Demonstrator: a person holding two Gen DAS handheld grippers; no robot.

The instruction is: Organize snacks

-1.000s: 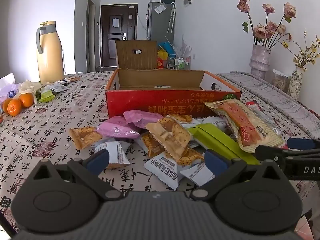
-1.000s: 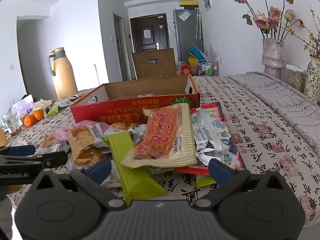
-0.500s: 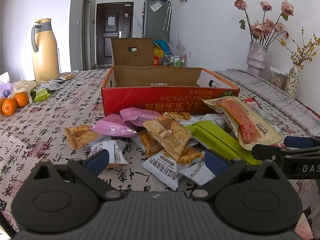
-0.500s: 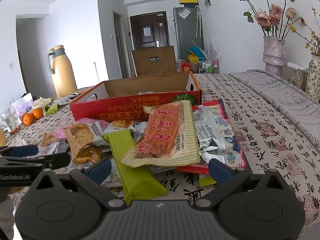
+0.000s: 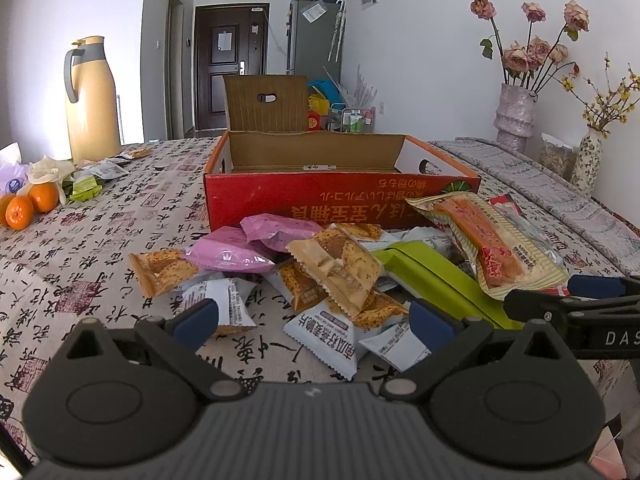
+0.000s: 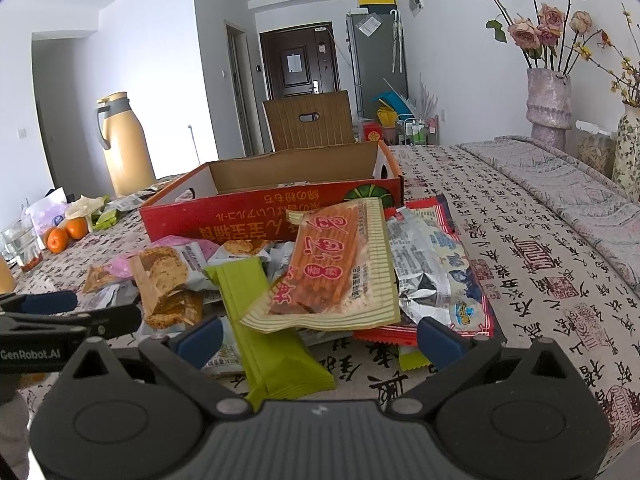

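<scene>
Calligraphy-printed cloth covers the counter [image 5: 100, 216], bare left of the snack pile [image 5: 320, 264], which lies just before the open red box [image 5: 340, 196]. Left tongs [image 5: 314, 320] hang spread and empty over white packets; "DAS" shows on the right tongs [image 5: 592, 300] beside them.

From the right wrist, right tongs [image 6: 318, 340] spread wide, straddling a green bar [image 6: 272, 328]; open counter lies right. "GenRobot.AI" marks the left tool.

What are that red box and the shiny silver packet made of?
The red box looks like printed cardboard: brown, matte inner walls and folded flaps. The silver packet seems to be metallised plastic film, since it is crinkled and glints; foil cannot be ruled out.
</scene>
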